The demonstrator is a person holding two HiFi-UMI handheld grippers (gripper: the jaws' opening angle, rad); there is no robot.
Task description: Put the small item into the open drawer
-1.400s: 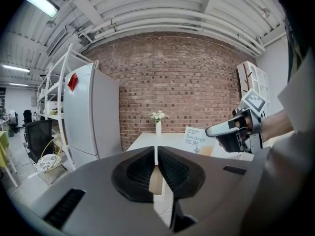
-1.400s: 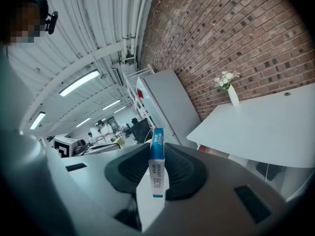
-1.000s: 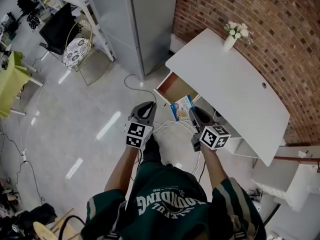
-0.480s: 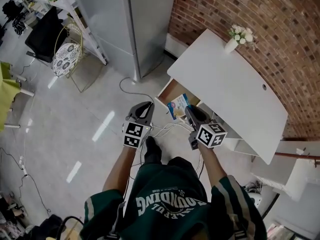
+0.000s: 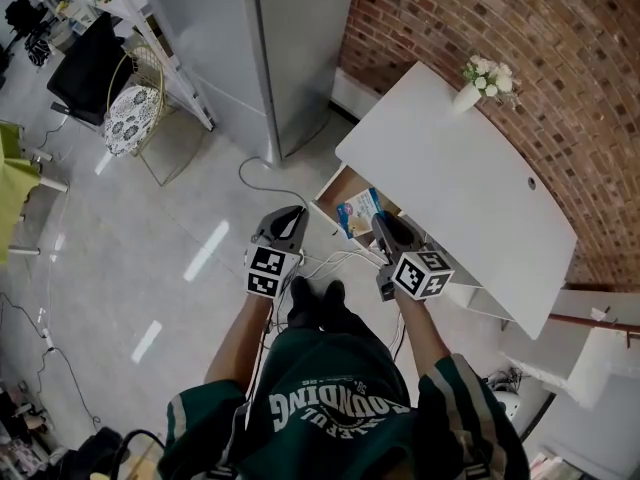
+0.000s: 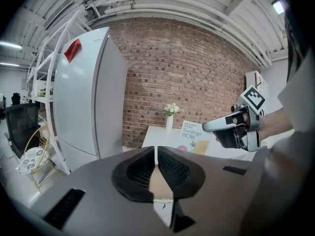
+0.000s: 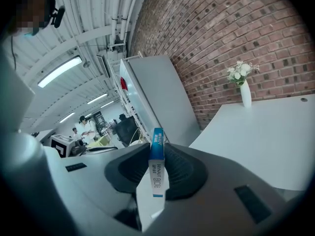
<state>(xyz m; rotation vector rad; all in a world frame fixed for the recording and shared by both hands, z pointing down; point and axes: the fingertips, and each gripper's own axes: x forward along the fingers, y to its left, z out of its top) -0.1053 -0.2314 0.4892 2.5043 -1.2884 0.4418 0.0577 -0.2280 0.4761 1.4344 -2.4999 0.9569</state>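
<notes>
A small blue and white bandage box (image 5: 361,211) stands edge-on between the pads of my right gripper (image 5: 384,224), which is shut on it. The right gripper view shows the box (image 7: 157,167) clamped upright in that gripper (image 7: 157,154), with the white desk (image 7: 256,141) ahead. The box hangs just over the near corner of the open wooden drawer (image 5: 343,182) under the white desk (image 5: 470,188). To the left, over the floor, my left gripper (image 5: 284,226) is shut and holds nothing. In its own view the left gripper (image 6: 156,154) has its pads together, with the box (image 6: 190,135) beyond.
A tall grey fridge (image 5: 270,48) stands left of the desk against the brick wall (image 5: 560,58). A white vase of flowers (image 5: 468,93) sits at the desk's far end. Cables (image 5: 330,258) lie on the floor below the drawer. A wire chair (image 5: 132,110) is at far left.
Both grippers have edged a little toward the desk, and the box now sits closer over the drawer's corner. The person's feet have stepped forward. Neither grip has altered.
</notes>
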